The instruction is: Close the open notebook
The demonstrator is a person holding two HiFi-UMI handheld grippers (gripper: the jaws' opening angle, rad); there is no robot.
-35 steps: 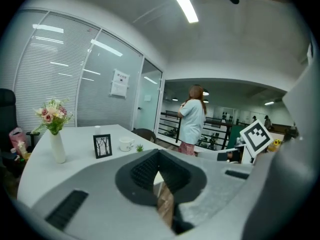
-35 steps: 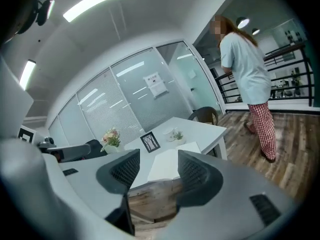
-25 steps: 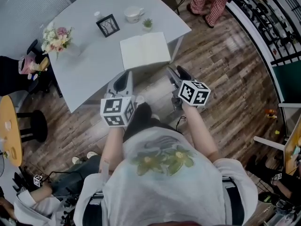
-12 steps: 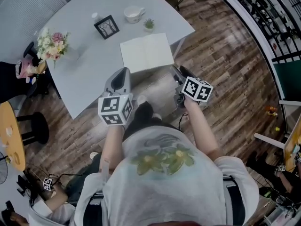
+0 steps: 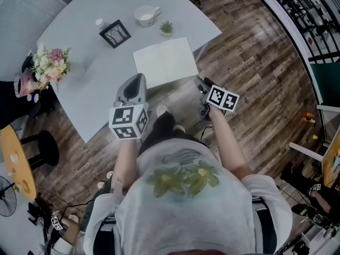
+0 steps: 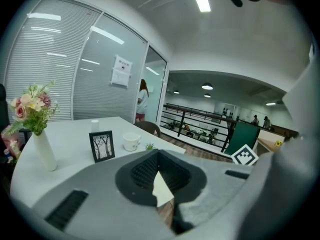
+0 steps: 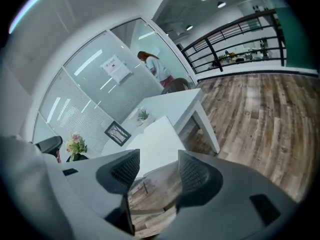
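Observation:
The open notebook (image 5: 165, 62) lies flat with blank white pages near the front edge of the white table (image 5: 101, 84). My left gripper (image 5: 135, 84) hovers over the table edge just left of the notebook, its jaws shut with nothing between them. In the left gripper view the left gripper (image 6: 159, 181) has its tips together, and only a pale sliver shows behind them. My right gripper (image 5: 202, 87) hangs over the wooden floor just right of the notebook's near corner, jaws open. In the right gripper view the right gripper (image 7: 152, 171) is empty, with the notebook (image 7: 159, 143) beyond it.
Behind the notebook stand a black picture frame (image 5: 115, 33), a white cup (image 5: 145, 15), a small potted plant (image 5: 166, 28) and a small bottle (image 5: 99, 23). A flower vase (image 5: 50, 62) stands at the table's left. A black stool (image 5: 45, 145) is on the floor to the left.
Both grippers have drifted slightly forward toward the table. The view has shifted, and the person at the top has left the frame. The notebook lies as before.

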